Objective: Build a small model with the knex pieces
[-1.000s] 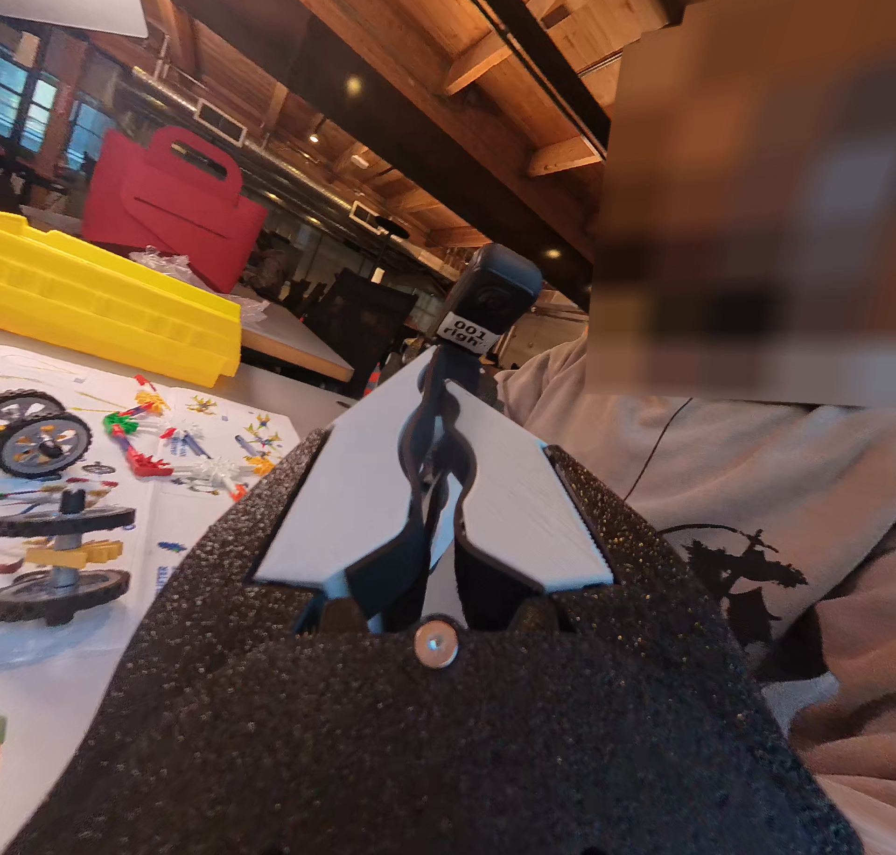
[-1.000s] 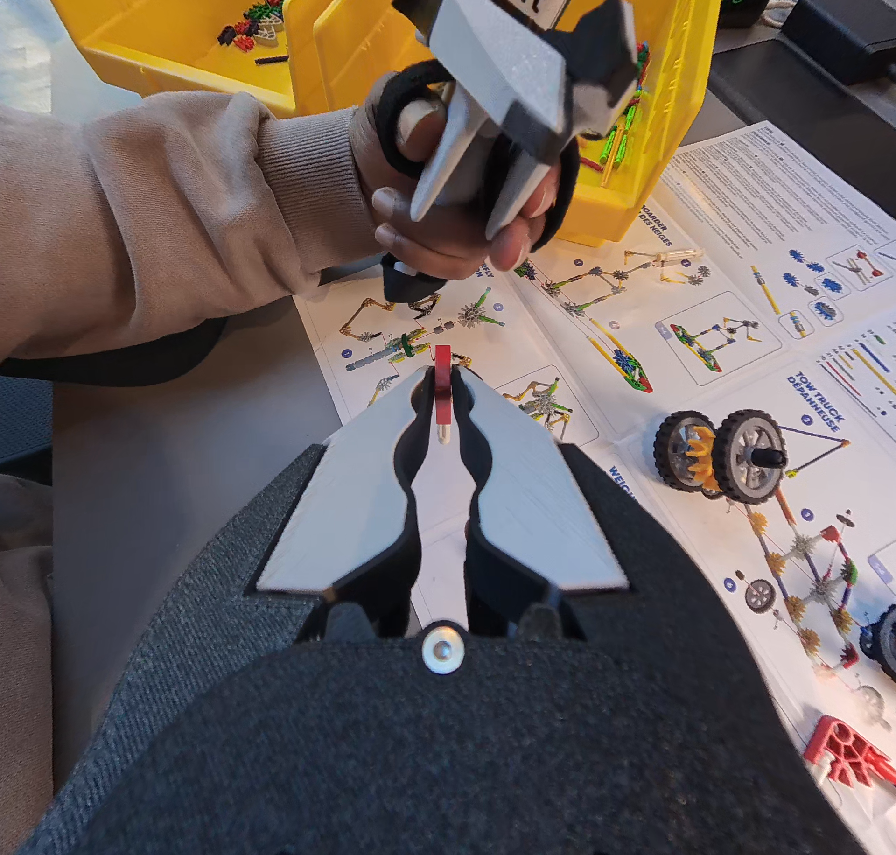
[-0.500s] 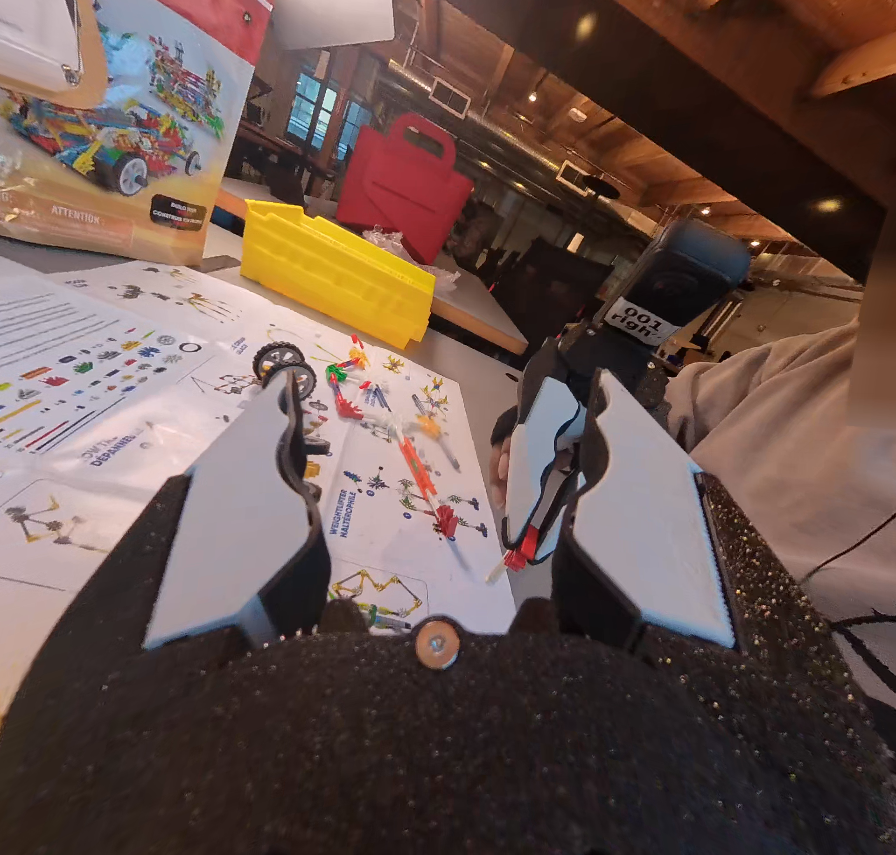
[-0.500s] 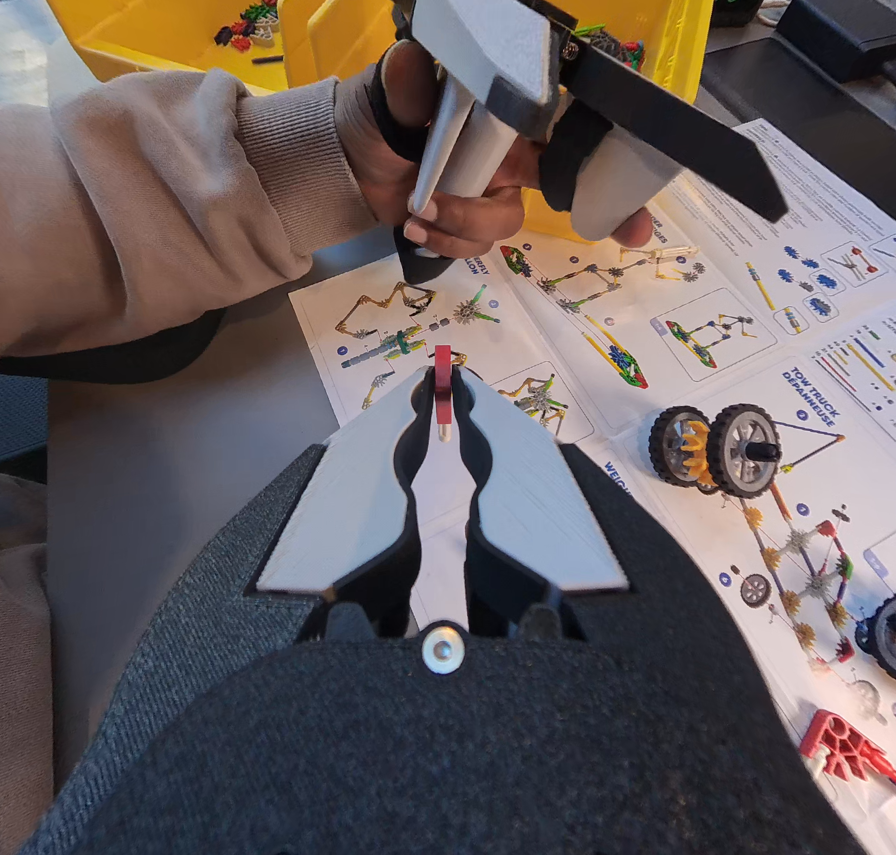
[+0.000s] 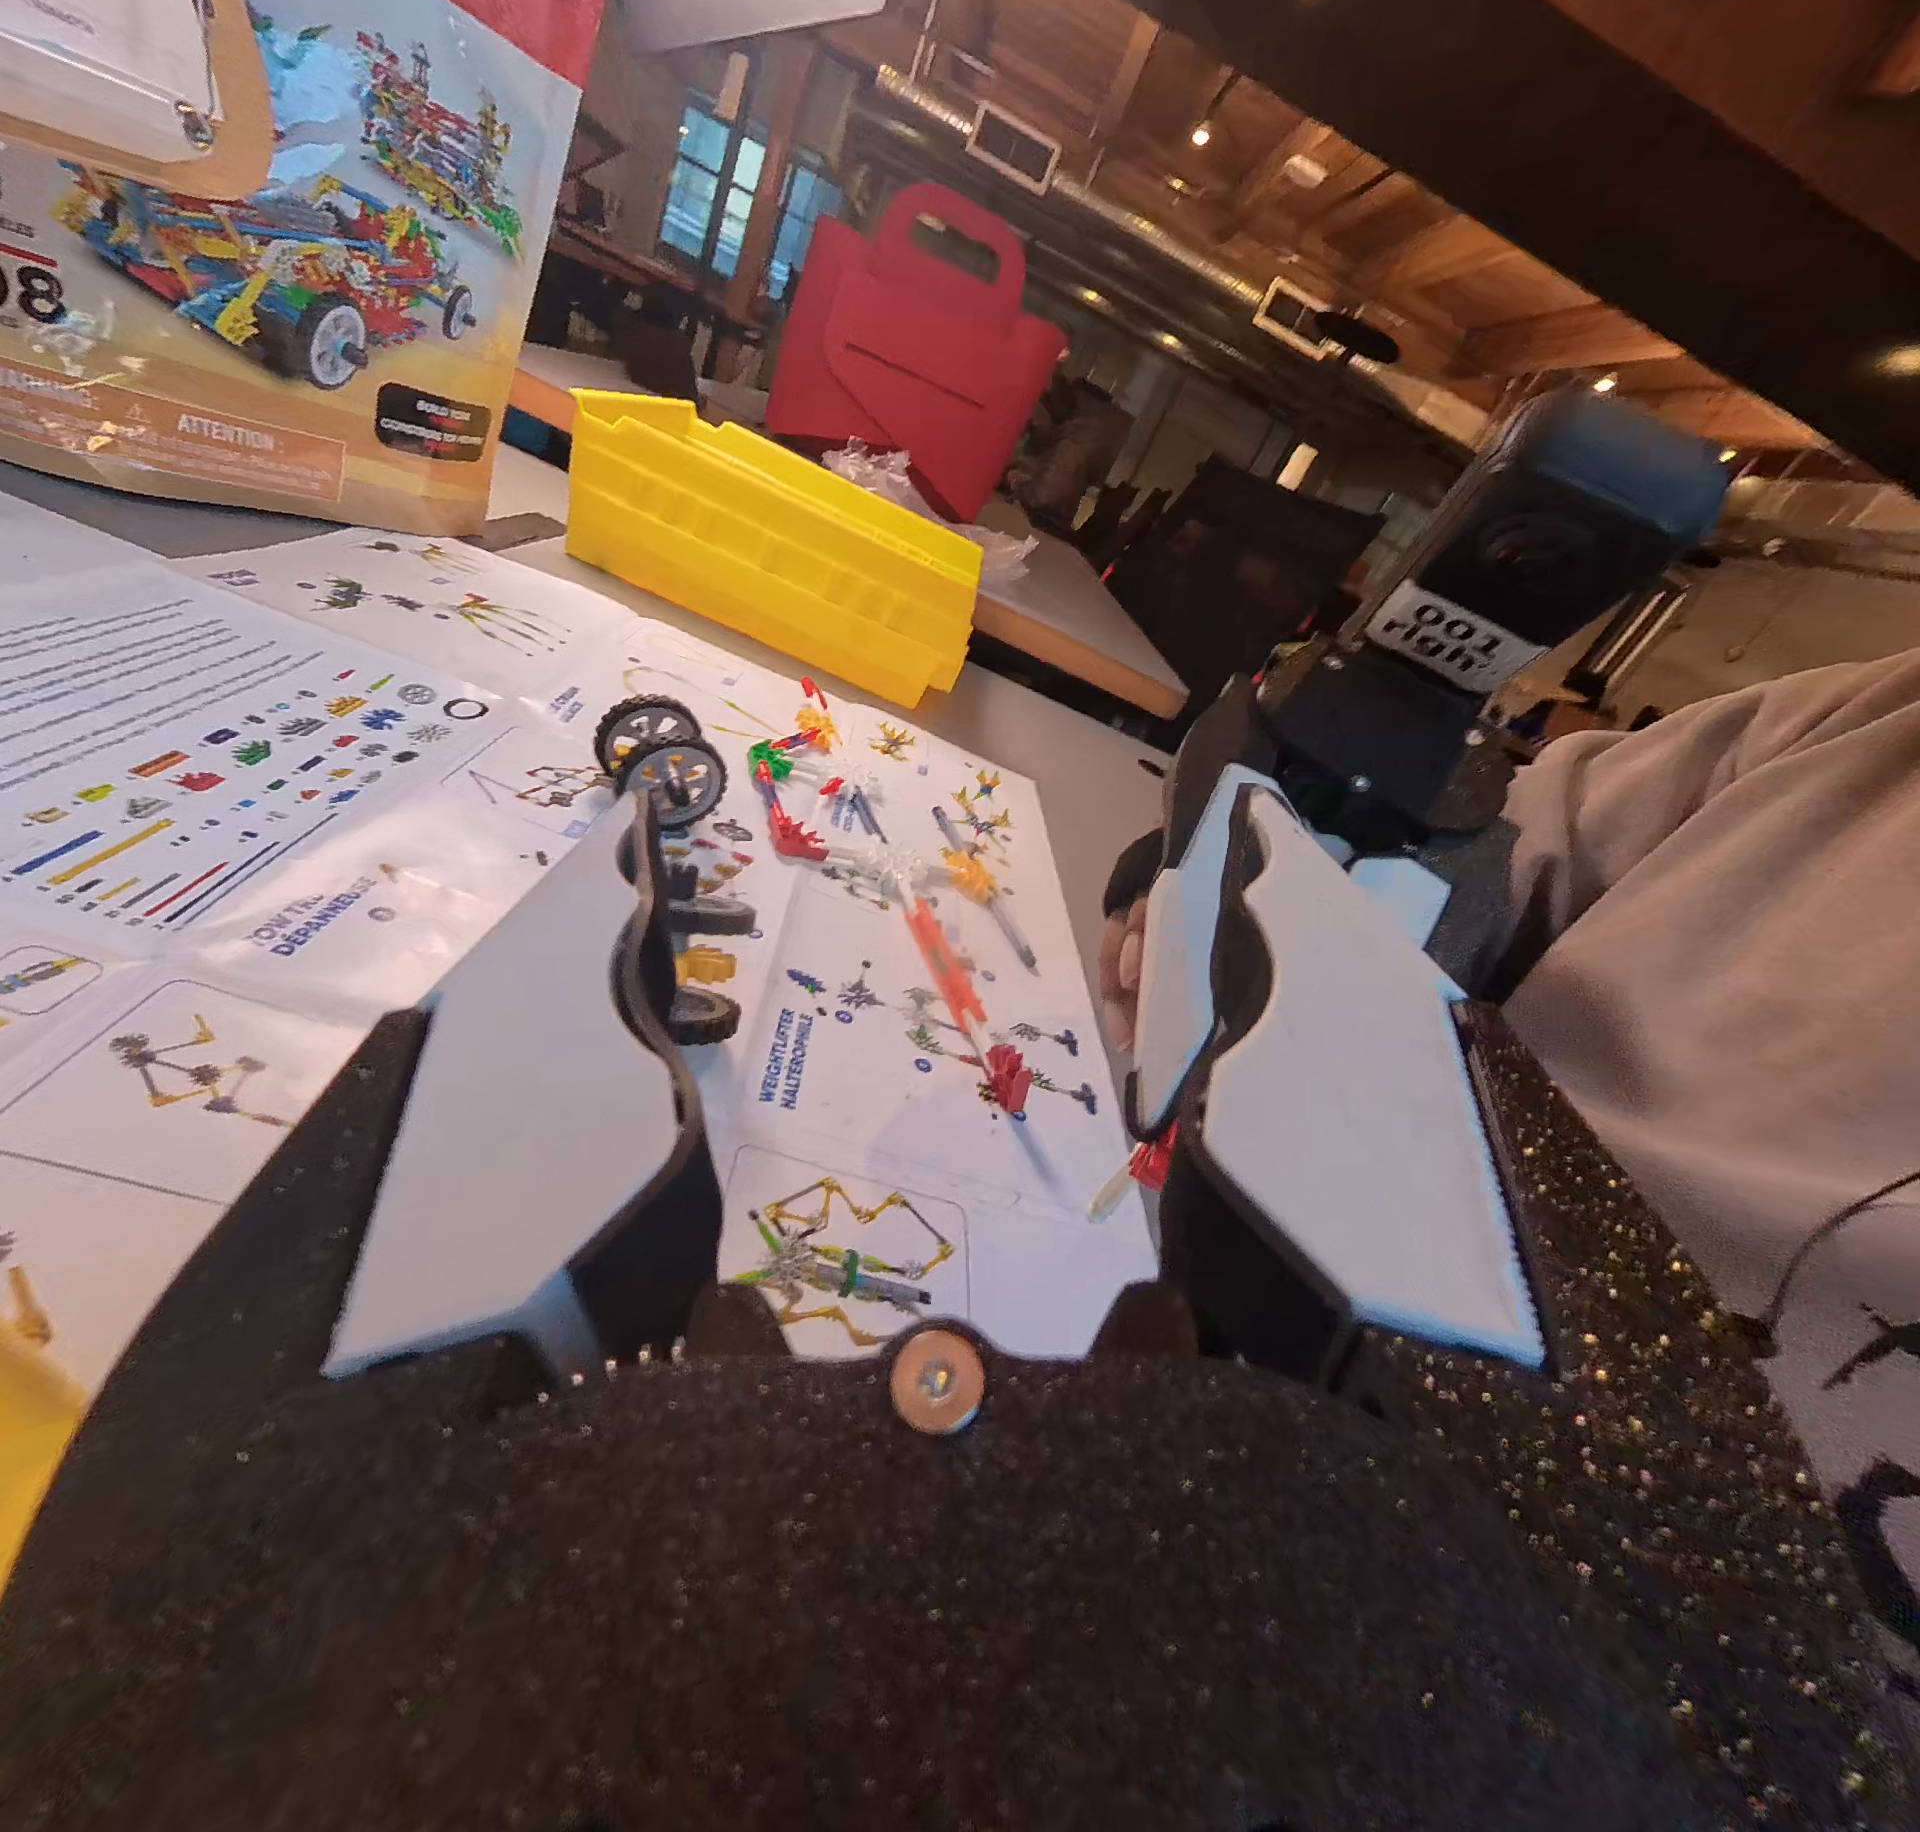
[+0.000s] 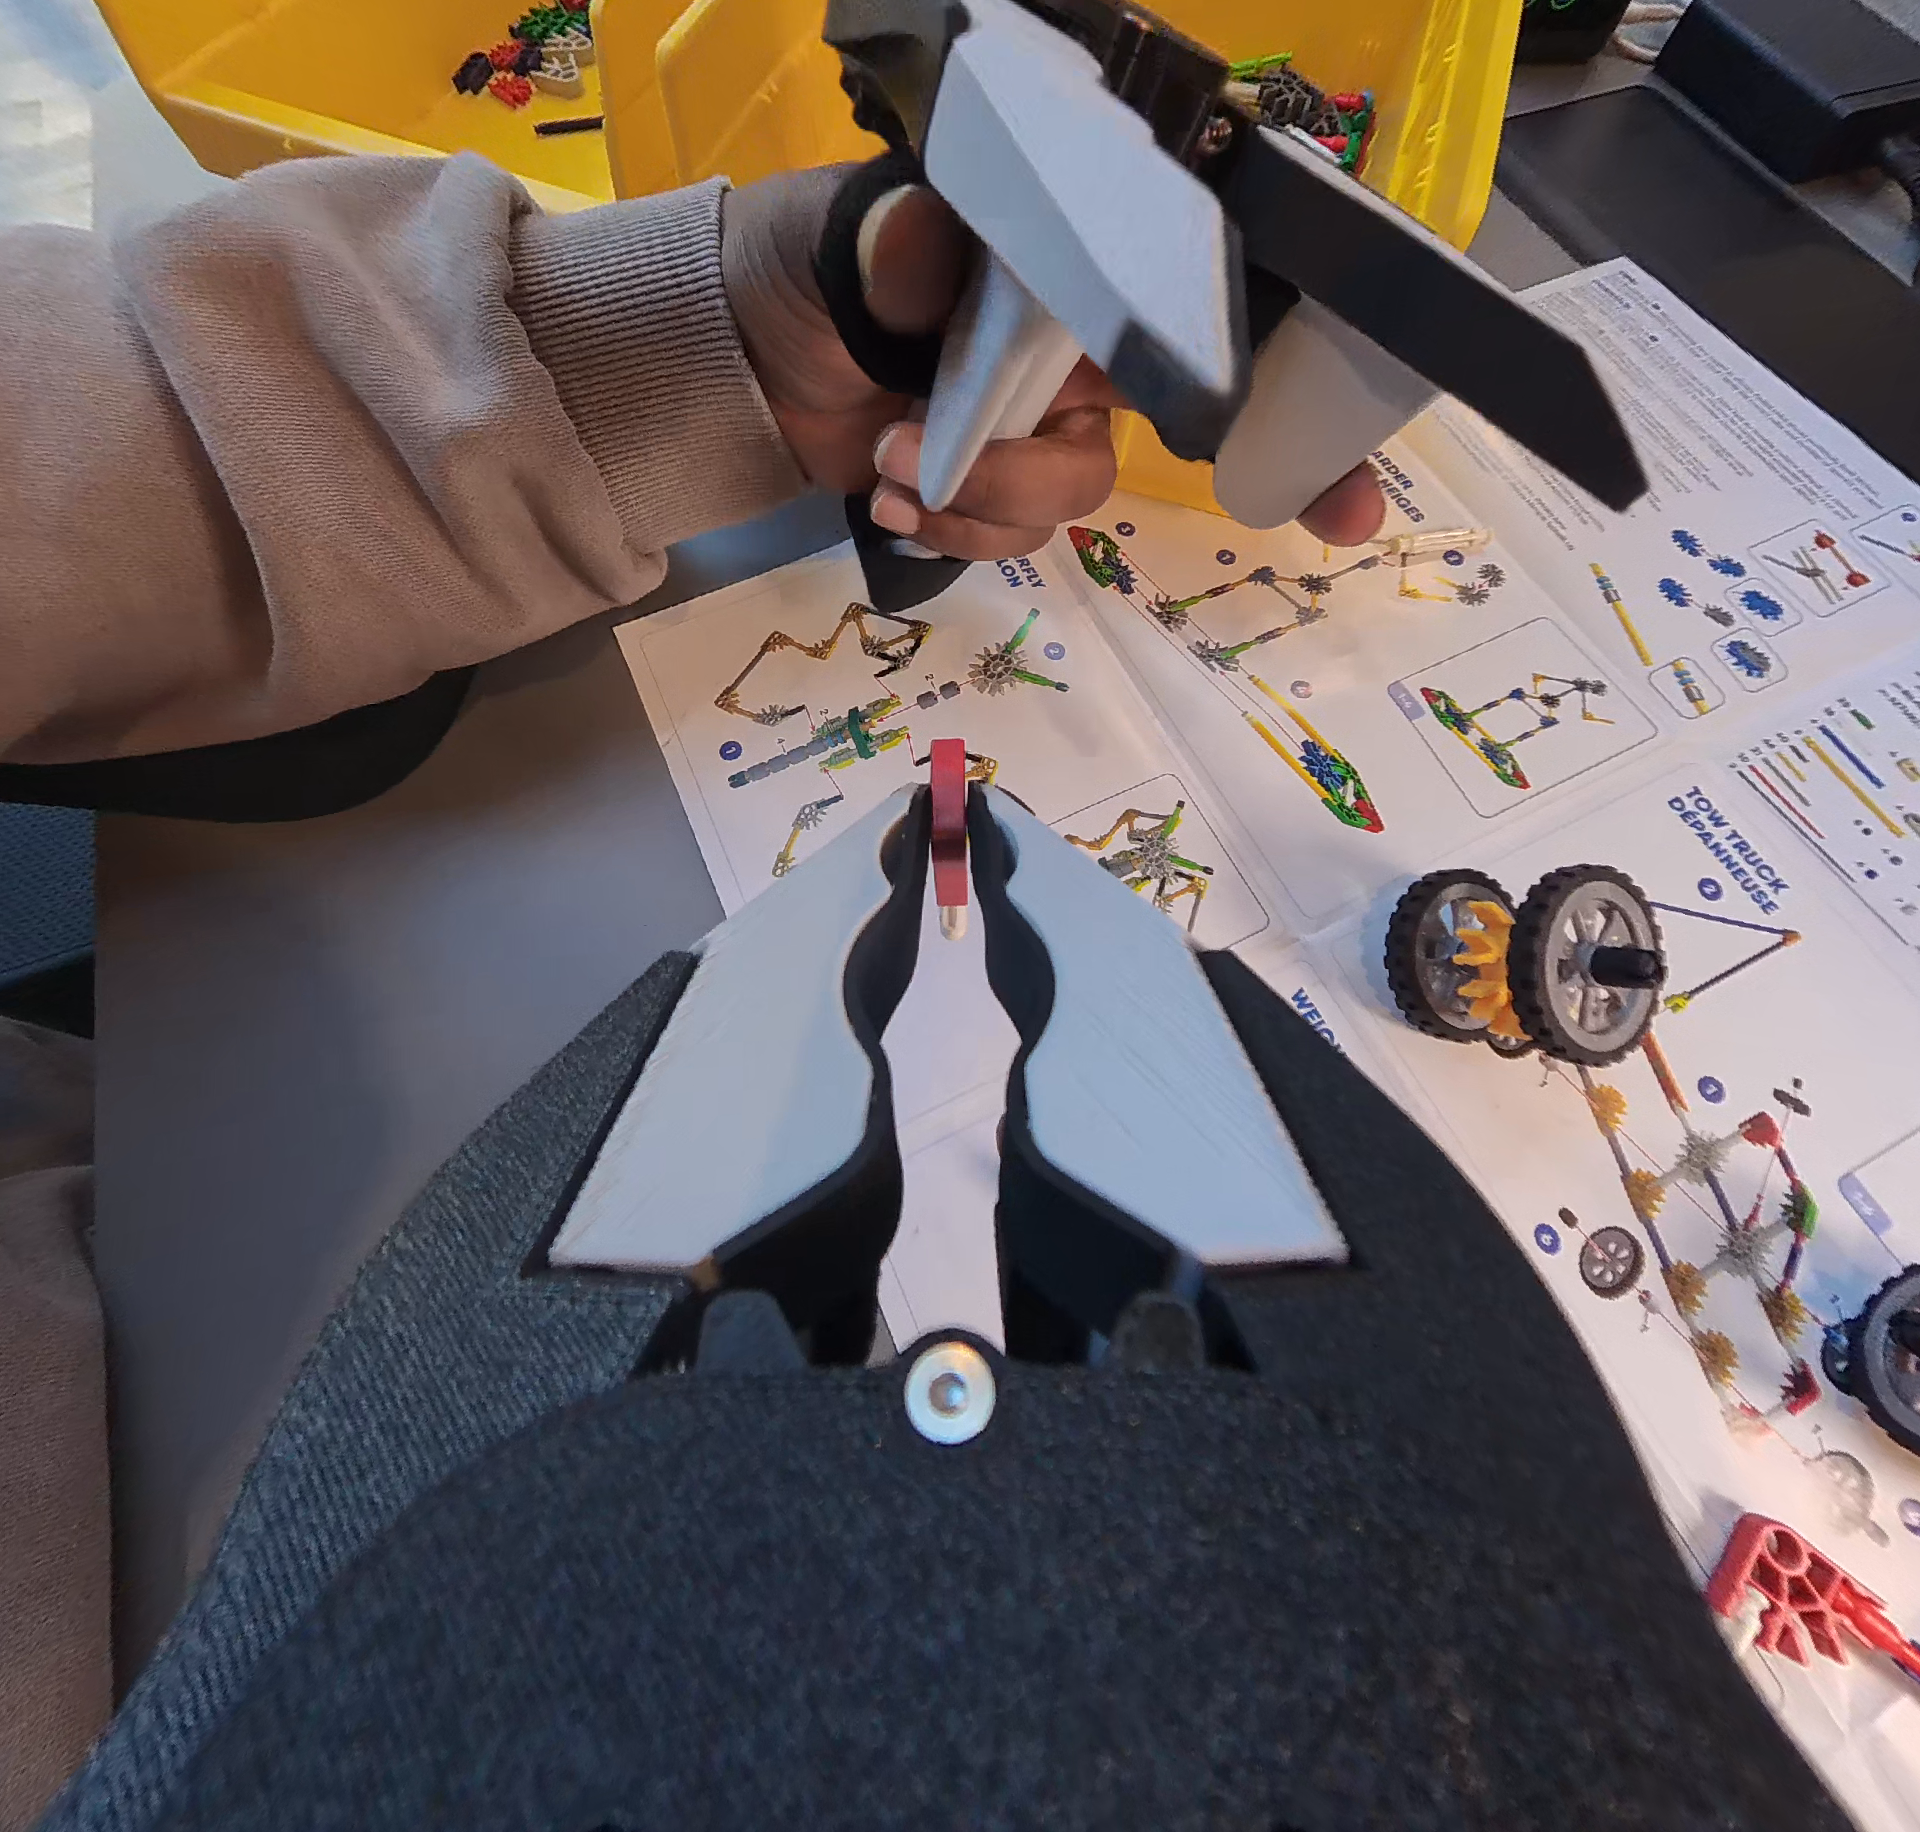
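Red and small, a connector piece with a white rod end (image 6: 948, 842) sits clamped between the tips of the right tongs (image 6: 948, 826), held above the near corner of the instruction sheet (image 6: 1558, 774) on the grey table (image 6: 364, 951). In the left wrist view the same piece (image 5: 1148, 1164) shows just beside the right finger of the left tongs (image 5: 925, 1003), whose two fingers stand wide apart with nothing between them. From the right wrist view, the left tongs (image 6: 1278, 348) hang above the sheet's far edge, gripped by a hand (image 6: 935, 452) in a beige sleeve. Behind them stand yellow bins (image 6: 727, 47) holding small coloured parts. On the sheet to the right rests a pair of black wheels on an axle with a yellow gear (image 6: 1522, 961), and near it a red fan-shaped connector (image 6: 1787, 1585). Far left in the left wrist view stands the kit's box (image 5: 291, 255), with another yellow bin (image 5: 769, 546) beyond the sheet.
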Available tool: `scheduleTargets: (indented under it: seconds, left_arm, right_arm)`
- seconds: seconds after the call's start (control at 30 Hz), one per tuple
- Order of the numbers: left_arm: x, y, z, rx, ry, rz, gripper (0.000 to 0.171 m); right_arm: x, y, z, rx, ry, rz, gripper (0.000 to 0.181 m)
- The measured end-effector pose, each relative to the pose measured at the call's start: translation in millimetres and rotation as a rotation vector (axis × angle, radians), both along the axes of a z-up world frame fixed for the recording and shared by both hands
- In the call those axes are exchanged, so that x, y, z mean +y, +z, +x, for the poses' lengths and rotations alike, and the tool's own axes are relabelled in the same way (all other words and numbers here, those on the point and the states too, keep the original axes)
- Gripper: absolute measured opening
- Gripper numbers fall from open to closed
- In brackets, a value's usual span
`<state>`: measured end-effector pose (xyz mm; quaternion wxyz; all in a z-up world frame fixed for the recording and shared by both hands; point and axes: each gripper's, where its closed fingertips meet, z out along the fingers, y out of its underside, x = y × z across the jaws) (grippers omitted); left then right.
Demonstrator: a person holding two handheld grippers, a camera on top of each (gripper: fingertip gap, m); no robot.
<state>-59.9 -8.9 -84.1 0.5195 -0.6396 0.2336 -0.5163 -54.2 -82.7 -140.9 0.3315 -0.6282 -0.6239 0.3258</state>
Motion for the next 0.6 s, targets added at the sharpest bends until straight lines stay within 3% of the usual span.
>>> scheduleTargets:
  seconds: [0.13,0.2,0.27,0.33,0.43,0.6]
  left_arm:
    - [16.6,-20.2,-3.6,0.231,0.171,0.059,0.081]
    - [33.0,-32.2,-18.4,0.412,0.355,0.111,0.052]
    - [41.5,-39.3,-32.4,0.589,0.504,0.180,0.039]
    - [40.6,-44.4,-33.8,0.713,0.550,0.228,0.026]
    - [25.2,-46.7,-12.9,0.707,0.448,0.234,0.023]
    - [-24.7,-20.2,30.2,0.330,0.104,0.110,0.028]
  right_arm:
    - [2.3,-0.9,1.3,-0.001,-0.004,0.003,0.004]
    - [4.4,-1.8,3.2,0.000,-0.008,0.002,0.005]
    - [8.0,-3.6,6.2,-0.001,-0.016,0.002,0.005]
    - [12.9,-3.7,10.4,0.011,-0.027,0.000,0.005]
    - [17.9,8.0,18.1,0.111,-0.015,-0.032,0.004]
    - [20.1,43.5,42.5,0.361,0.056,-0.295,0.005]
